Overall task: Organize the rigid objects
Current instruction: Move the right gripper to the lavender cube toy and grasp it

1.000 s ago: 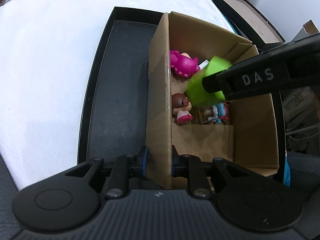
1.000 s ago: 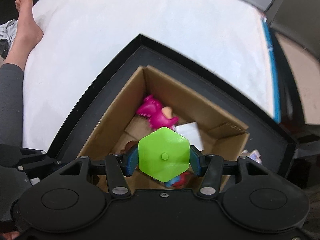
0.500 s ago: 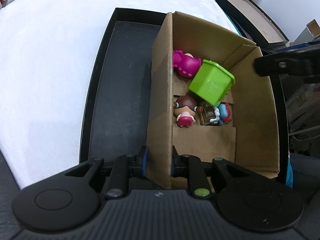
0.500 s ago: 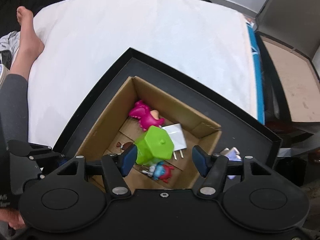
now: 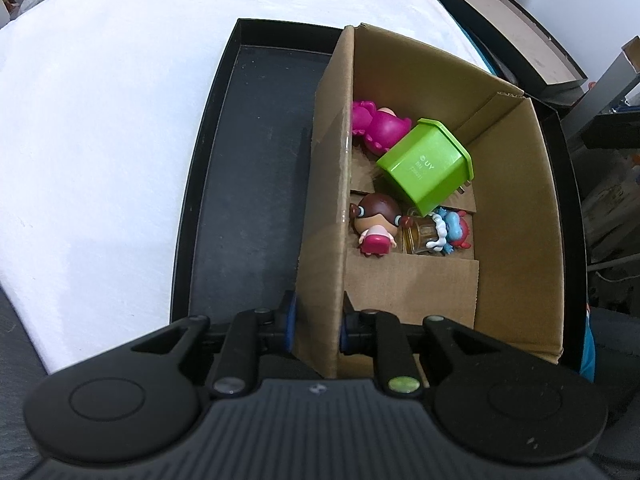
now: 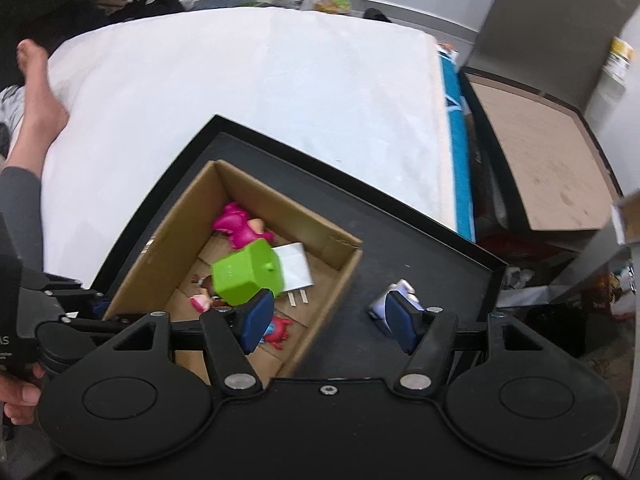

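A cardboard box (image 5: 512,184) stands in a black tray (image 5: 248,184). In it lie a green hexagonal block (image 5: 426,164), a pink toy (image 5: 376,126), a brown-haired doll (image 5: 376,220), a small glass jar (image 5: 420,236) and a blue and red figure (image 5: 454,230). My left gripper (image 5: 318,320) is shut on the box's near left wall. My right gripper (image 6: 326,314) is open and empty above the box's right edge. The green block (image 6: 246,272) rests beside a white plug adapter (image 6: 294,266). A small white and purple object (image 6: 394,294) lies on the tray outside the box.
The tray (image 6: 420,240) sits on a white bed (image 6: 260,88). A brown-topped box (image 6: 536,160) stands to the right. A person's bare foot (image 6: 34,92) rests at the bed's left edge. Clutter lies on the floor beyond.
My right gripper opened and let the green block drop into the box, then rose and pulled back to the right. My left gripper kept its hold on the box wall.
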### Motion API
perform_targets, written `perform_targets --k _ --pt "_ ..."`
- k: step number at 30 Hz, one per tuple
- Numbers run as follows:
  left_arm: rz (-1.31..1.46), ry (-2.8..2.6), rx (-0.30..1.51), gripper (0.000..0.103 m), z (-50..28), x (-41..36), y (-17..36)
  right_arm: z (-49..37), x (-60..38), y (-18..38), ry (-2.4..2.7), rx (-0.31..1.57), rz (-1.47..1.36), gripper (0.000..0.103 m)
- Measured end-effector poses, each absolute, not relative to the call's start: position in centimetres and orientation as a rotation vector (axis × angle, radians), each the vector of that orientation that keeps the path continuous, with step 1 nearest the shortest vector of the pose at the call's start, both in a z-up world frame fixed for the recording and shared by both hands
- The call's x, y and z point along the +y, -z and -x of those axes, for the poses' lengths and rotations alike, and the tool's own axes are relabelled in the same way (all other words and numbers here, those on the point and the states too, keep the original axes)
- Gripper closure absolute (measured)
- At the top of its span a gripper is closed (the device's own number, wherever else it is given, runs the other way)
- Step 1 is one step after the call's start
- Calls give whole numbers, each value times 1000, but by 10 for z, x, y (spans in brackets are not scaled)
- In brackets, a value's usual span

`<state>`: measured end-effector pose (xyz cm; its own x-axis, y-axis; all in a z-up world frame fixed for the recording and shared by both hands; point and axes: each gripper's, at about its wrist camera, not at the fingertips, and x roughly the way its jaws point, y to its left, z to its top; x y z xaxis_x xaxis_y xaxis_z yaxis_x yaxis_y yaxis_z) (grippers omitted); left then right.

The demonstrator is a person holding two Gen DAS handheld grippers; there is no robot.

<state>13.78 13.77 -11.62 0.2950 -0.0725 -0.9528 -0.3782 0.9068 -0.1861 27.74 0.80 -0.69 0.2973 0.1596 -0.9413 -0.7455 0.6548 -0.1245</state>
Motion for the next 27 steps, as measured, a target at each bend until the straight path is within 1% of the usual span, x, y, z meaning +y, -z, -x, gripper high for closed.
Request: perform_targets --k 11,27 --pt "426 -210 1267 84 -138 140 117 -302 -27 34 -533 1167 558 42" --pt "413 -204 1272 85 -138 139 118 -333 -30 77 -474 1169 526 42"
